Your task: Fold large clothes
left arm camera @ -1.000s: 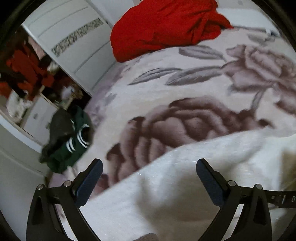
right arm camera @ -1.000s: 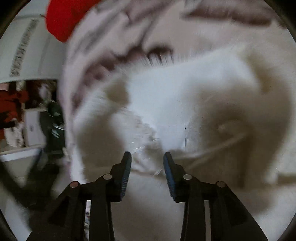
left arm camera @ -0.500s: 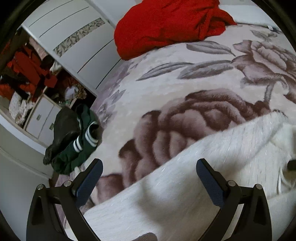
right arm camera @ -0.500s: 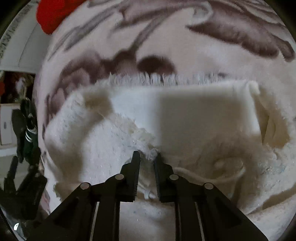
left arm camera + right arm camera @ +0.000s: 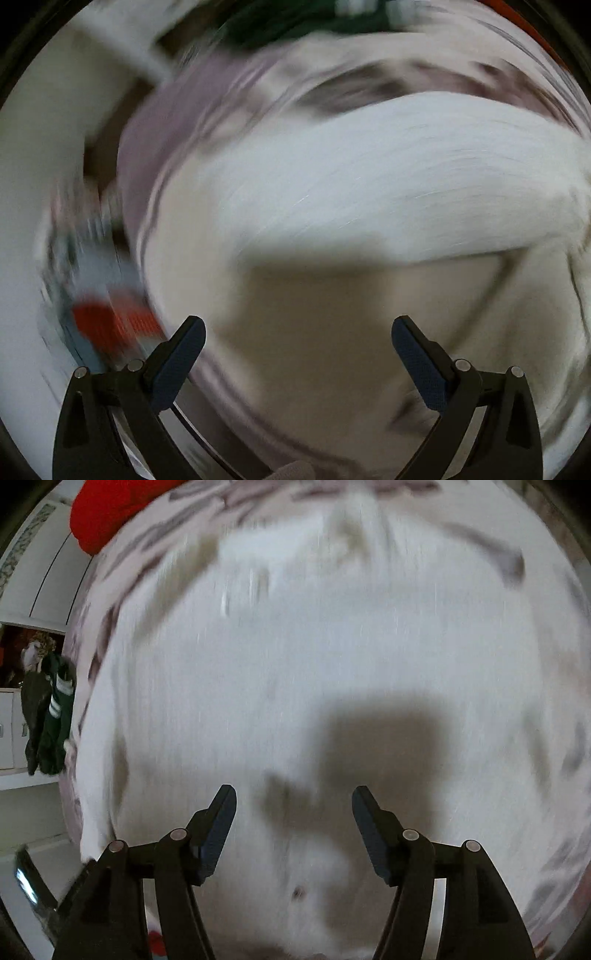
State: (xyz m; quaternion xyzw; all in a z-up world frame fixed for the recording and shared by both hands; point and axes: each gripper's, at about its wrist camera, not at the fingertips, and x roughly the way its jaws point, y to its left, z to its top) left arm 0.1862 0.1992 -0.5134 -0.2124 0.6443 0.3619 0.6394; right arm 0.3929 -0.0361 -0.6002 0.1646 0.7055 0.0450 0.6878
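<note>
Both hand-held grippers, left (image 5: 298, 338) and right (image 5: 294, 806), gape wide, empty, above the white garment (image 5: 295, 657)

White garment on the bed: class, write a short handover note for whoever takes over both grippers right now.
Left gripper: jaws wide open, holding nothing, over the white garment; view badly blurred.
Right gripper: jaws open, empty, above the white garment.
Garment lies spread on the floral blanket; red clothing sits at the far end.
Done: cannot tell how many folds are made.
Left: regrip an edge and go on folding.
</note>
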